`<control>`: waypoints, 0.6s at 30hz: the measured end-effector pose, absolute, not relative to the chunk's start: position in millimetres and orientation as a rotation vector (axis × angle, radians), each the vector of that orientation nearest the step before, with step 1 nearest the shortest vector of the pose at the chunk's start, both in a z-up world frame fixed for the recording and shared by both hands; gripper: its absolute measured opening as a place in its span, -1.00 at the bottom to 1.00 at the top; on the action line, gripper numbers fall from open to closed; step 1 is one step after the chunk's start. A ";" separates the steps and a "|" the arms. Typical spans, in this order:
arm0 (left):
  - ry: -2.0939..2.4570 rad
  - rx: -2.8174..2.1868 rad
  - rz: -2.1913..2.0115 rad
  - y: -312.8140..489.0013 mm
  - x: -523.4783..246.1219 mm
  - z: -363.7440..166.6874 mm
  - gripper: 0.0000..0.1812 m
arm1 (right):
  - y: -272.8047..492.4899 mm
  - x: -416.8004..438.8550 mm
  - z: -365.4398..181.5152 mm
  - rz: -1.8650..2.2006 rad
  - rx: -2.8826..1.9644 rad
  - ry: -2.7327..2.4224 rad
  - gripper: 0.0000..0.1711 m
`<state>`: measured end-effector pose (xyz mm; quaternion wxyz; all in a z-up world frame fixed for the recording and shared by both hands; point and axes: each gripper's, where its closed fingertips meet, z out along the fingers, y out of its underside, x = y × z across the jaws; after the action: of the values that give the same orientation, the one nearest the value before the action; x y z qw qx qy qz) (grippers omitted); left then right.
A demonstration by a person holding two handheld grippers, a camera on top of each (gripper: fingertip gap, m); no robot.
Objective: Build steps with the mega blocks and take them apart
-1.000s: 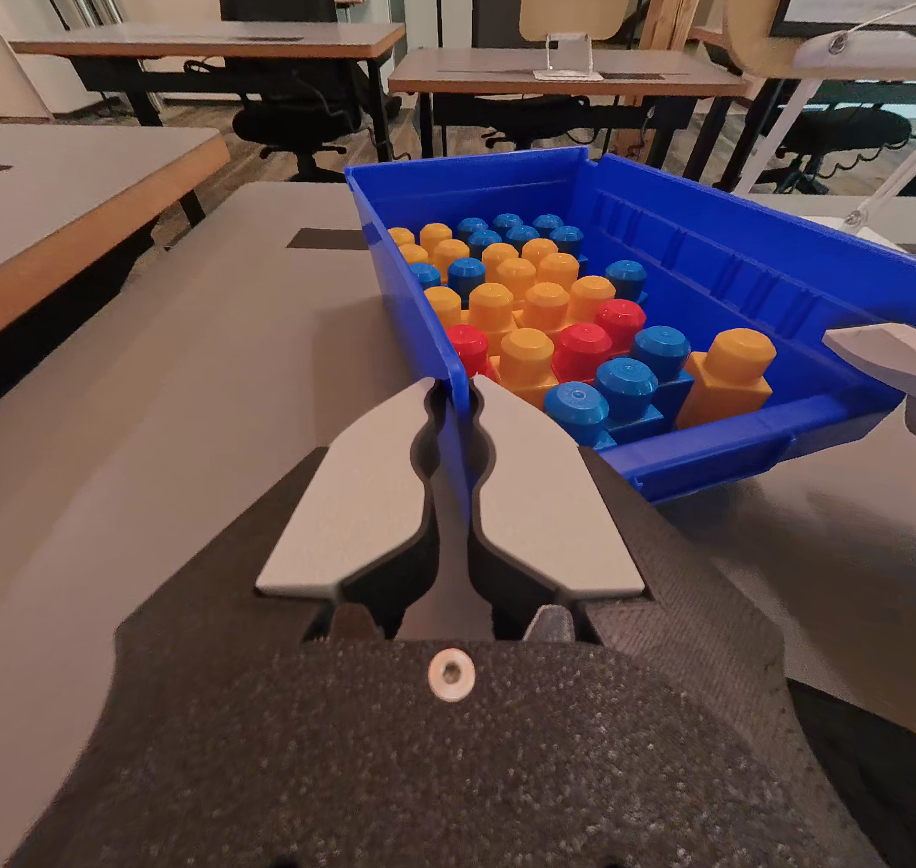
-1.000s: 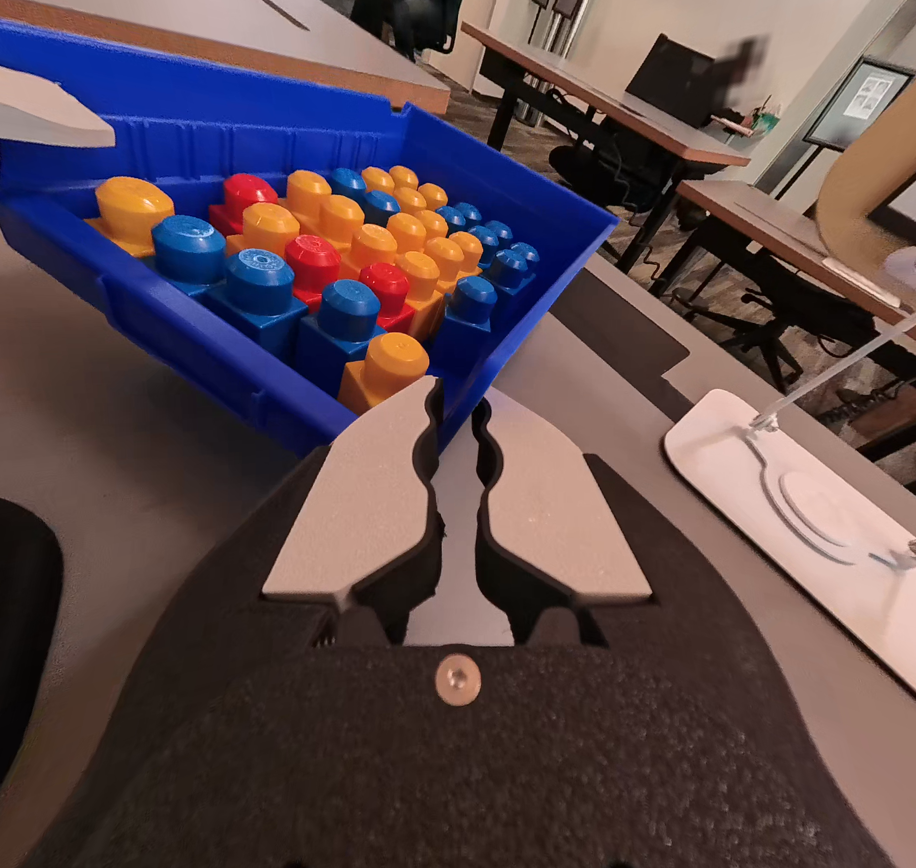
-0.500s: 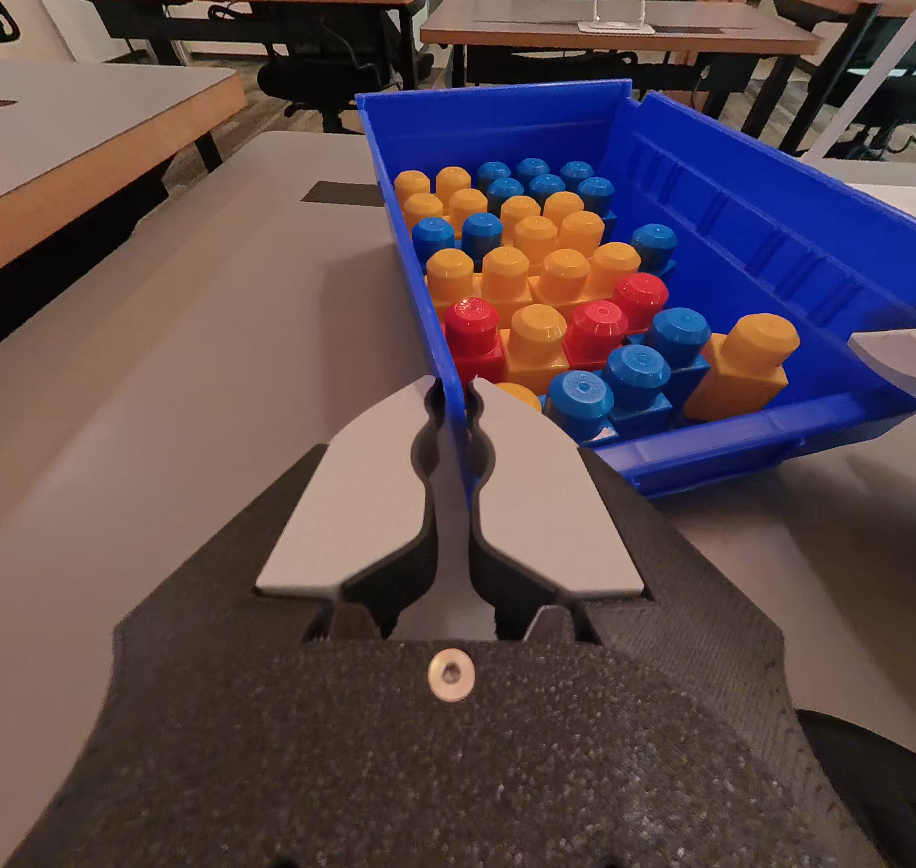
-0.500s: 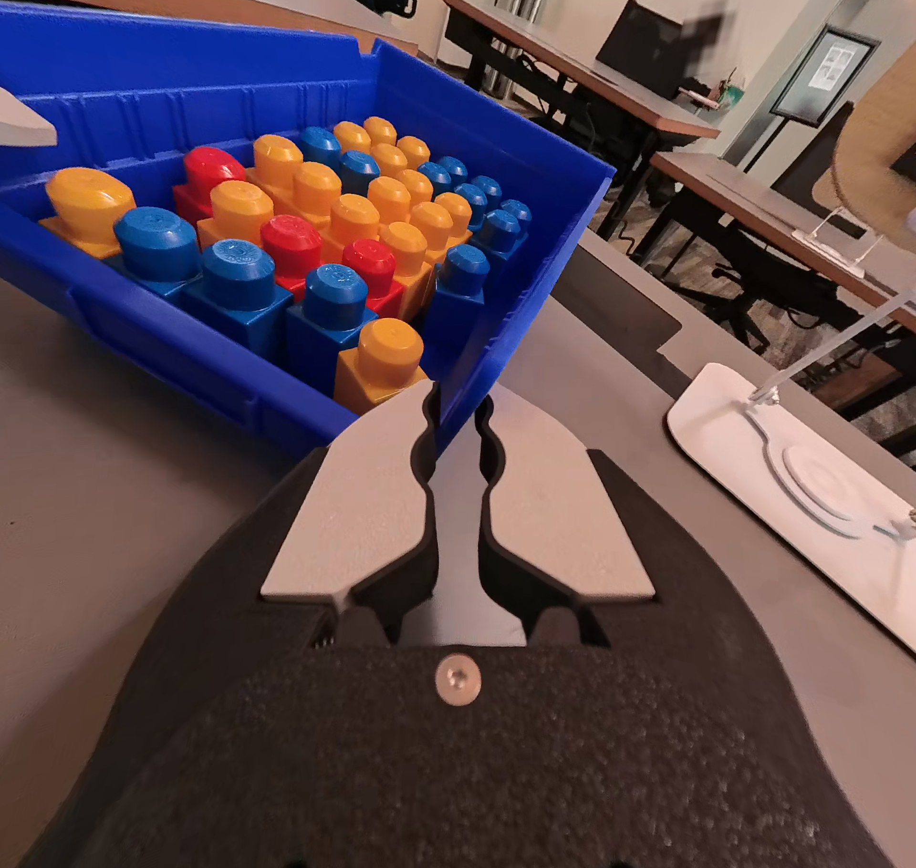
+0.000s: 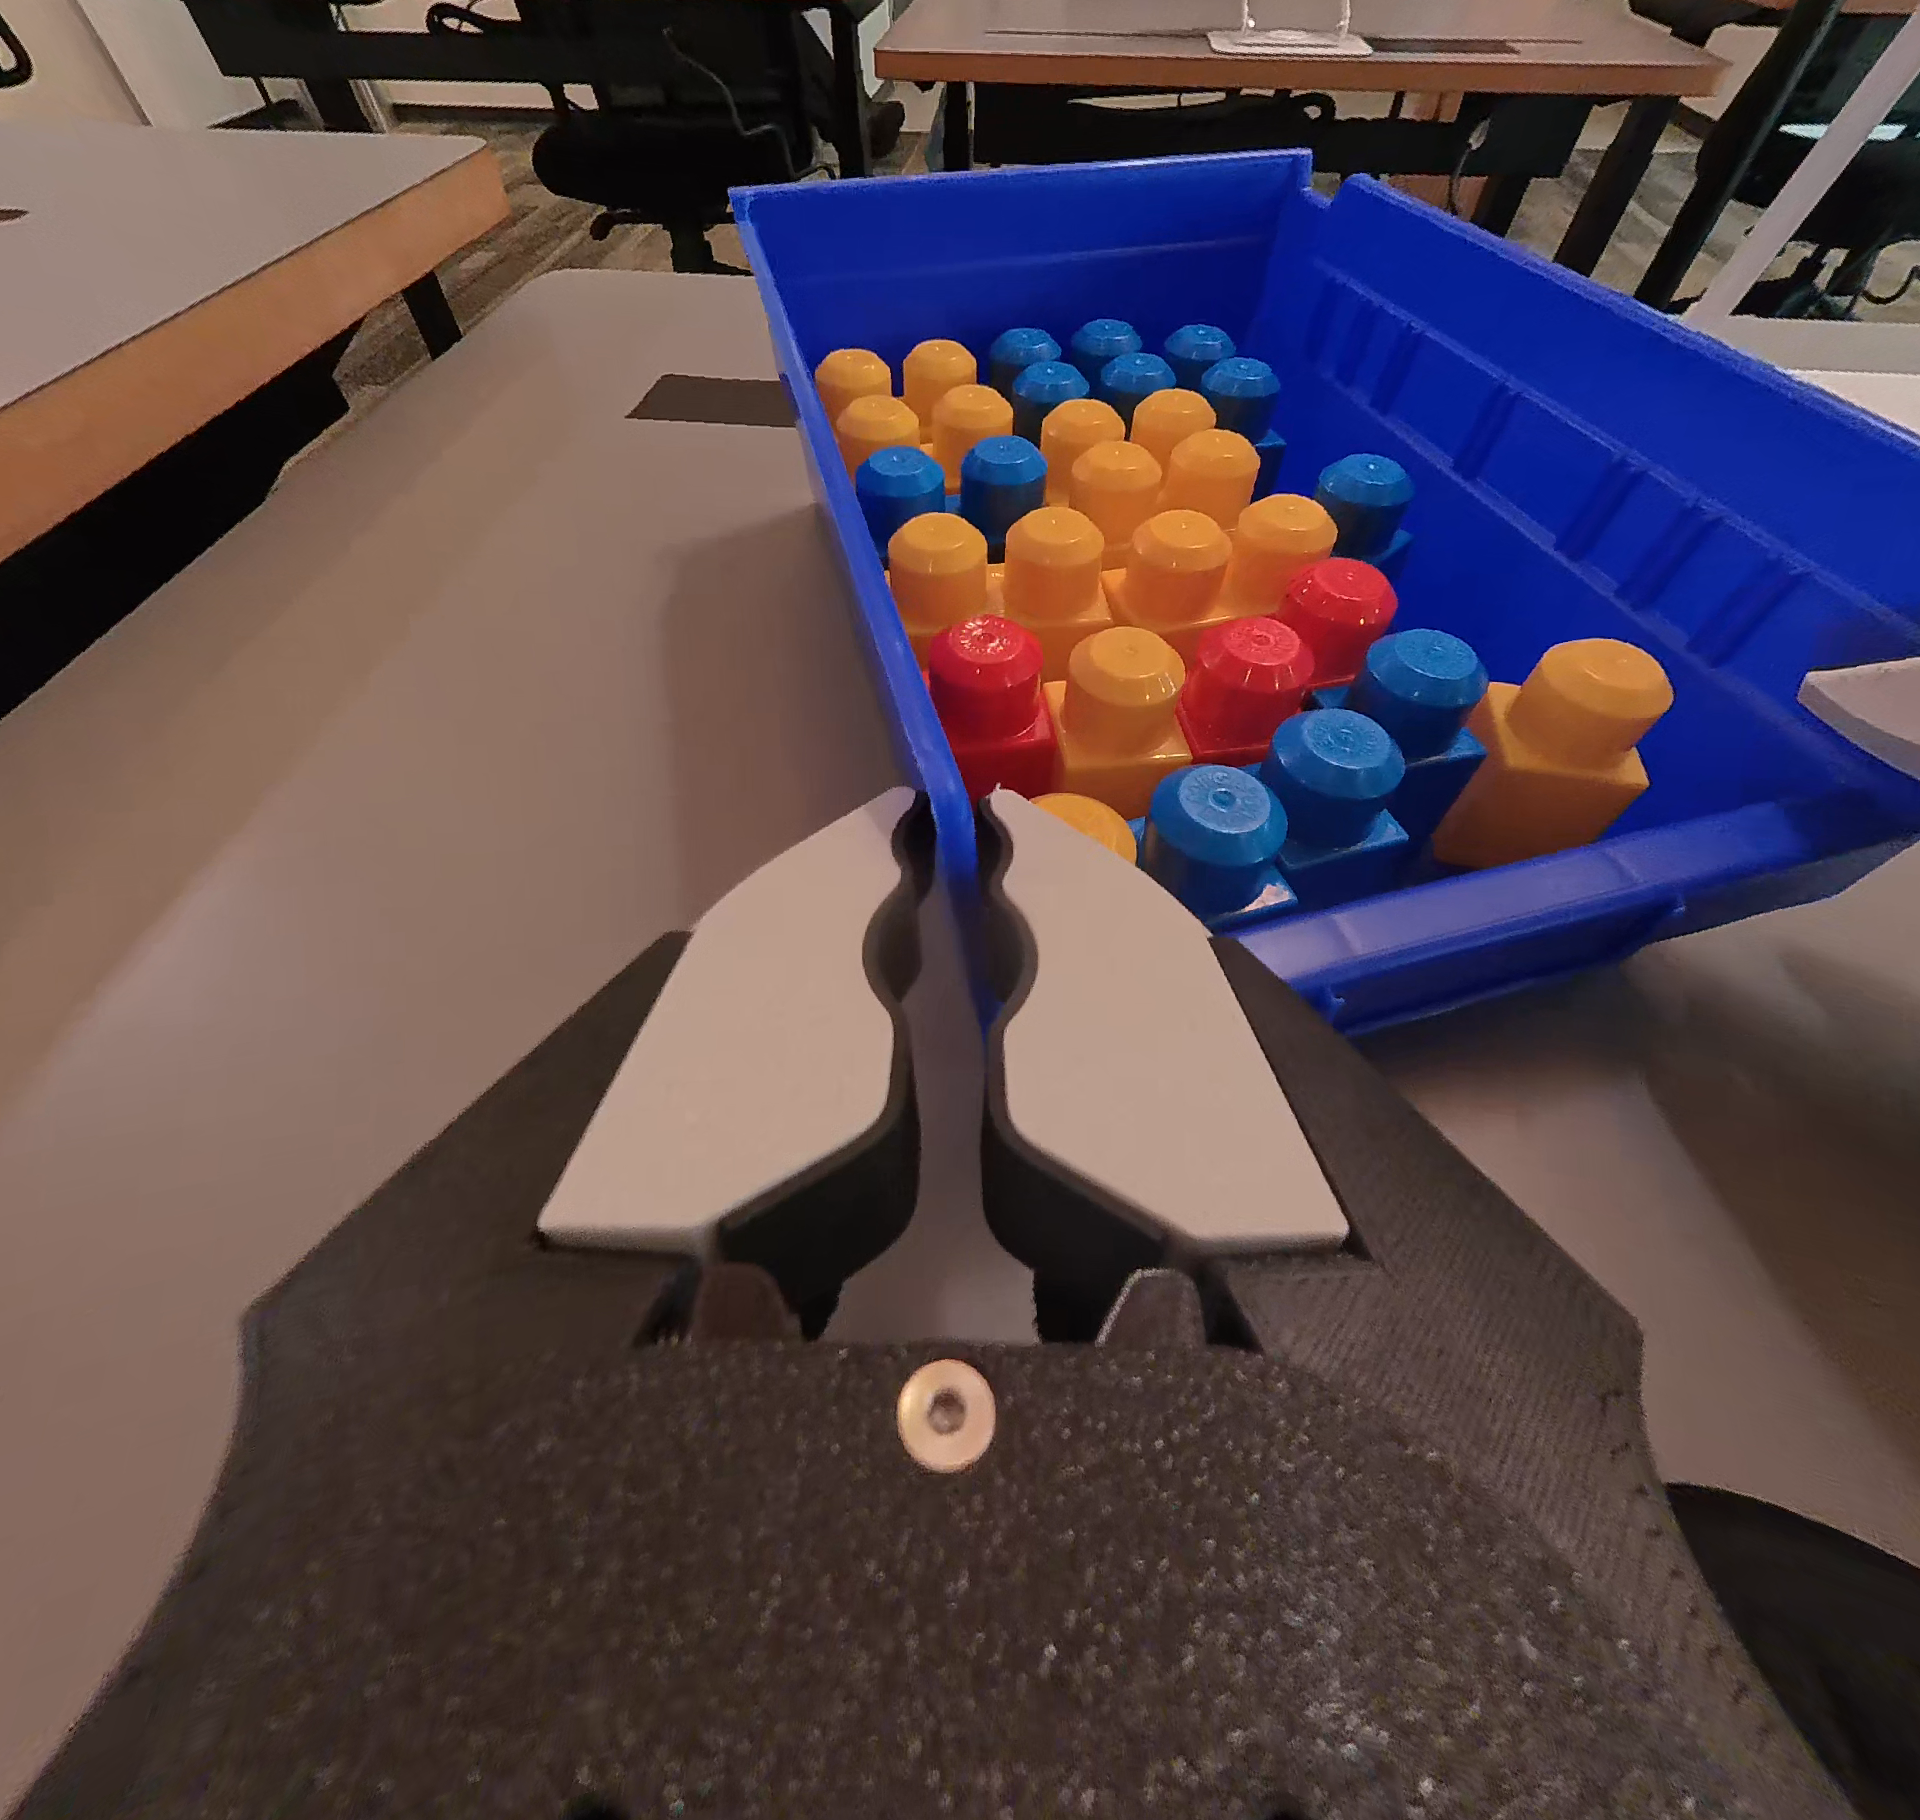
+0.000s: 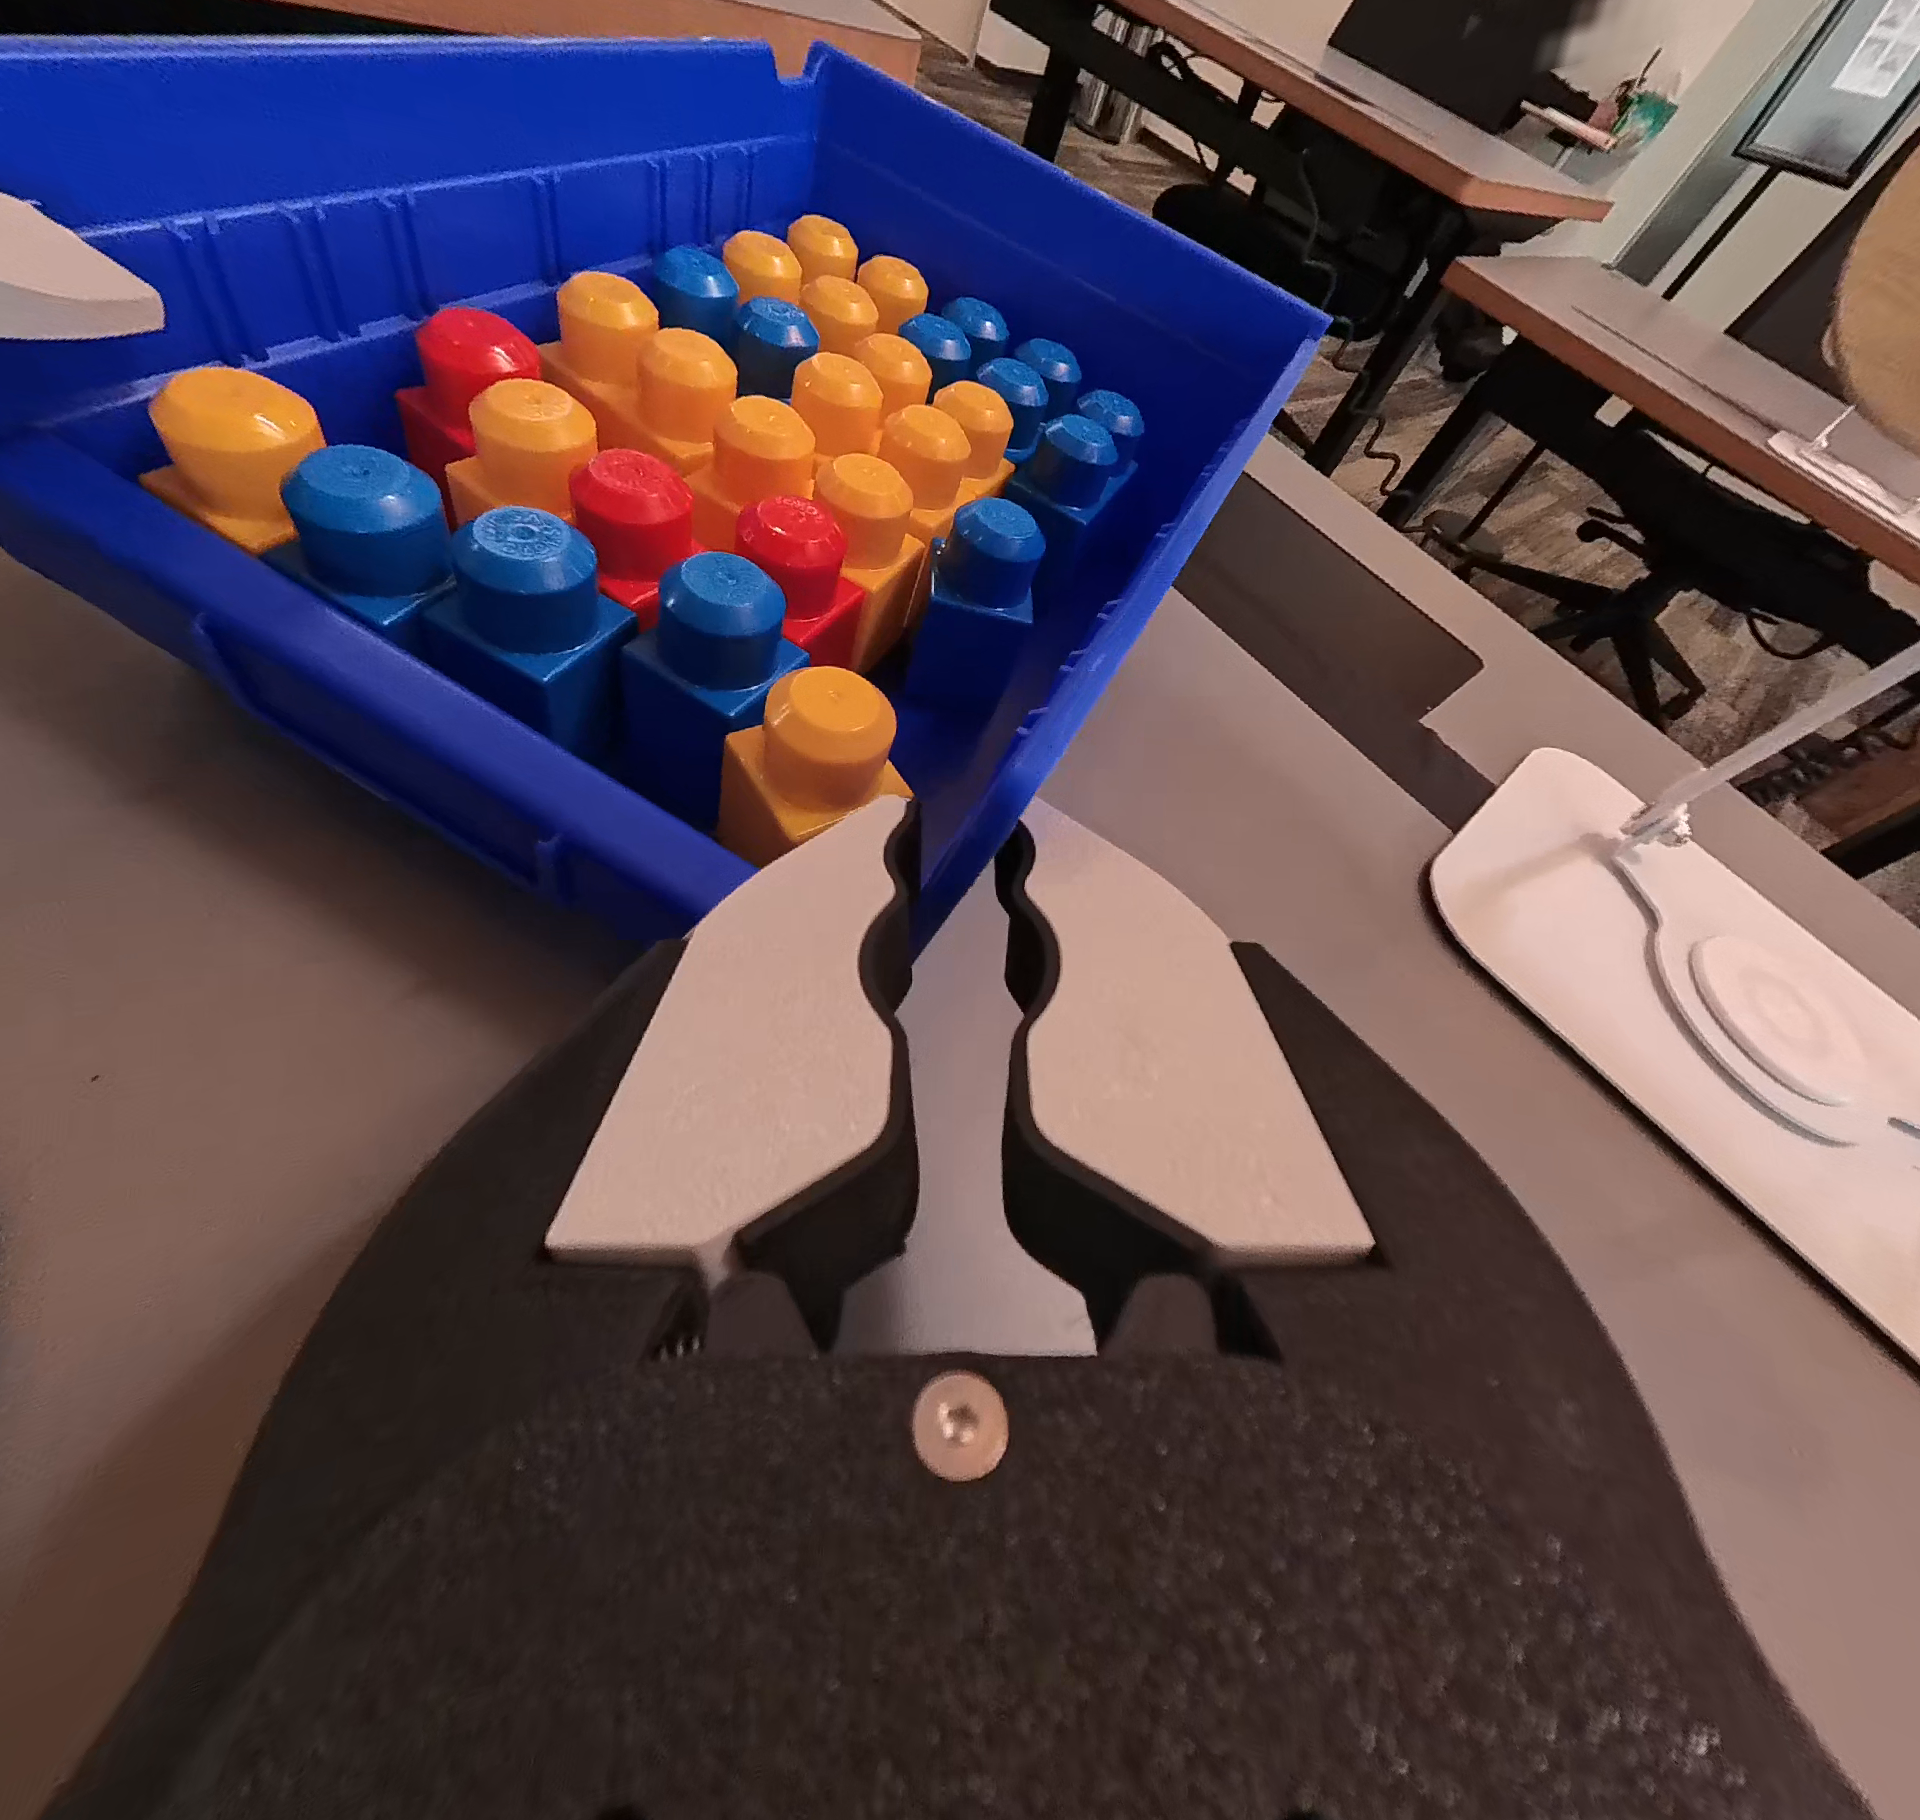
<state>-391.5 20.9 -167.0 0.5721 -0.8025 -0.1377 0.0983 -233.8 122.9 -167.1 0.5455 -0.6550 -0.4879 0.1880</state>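
Both grippers' jaws pinch the blue bin [image 5: 1621,482] walls (opposite sides).

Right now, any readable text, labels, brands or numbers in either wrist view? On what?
No text can be quoted; nothing is legible.
red block, stud top: embossed ring of lettering, too small to read.
blue block, stud top: embossed lettering, too small to read.
framed sheet, background stand: printed lines, blurred.
blue bin: no writing visible.
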 end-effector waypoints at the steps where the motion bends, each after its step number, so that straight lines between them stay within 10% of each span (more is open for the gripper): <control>1: -0.321 -1.884 0.238 21.5 -392.2 -167.1 -0.92 | 123.7 -234.5 -167.2 0.448 -1.555 -1.157 -0.85; 18: -0.247 -1.589 0.350 9.1 -380.8 -66.3 -0.69 | 156.6 -130.6 -81.5 0.581 -1.552 -1.043 -0.63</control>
<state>-380.8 9.1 -66.3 0.6800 -0.7079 -0.1102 0.1560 -130.6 156.6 -81.5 0.5577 -0.6580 -0.4419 0.2464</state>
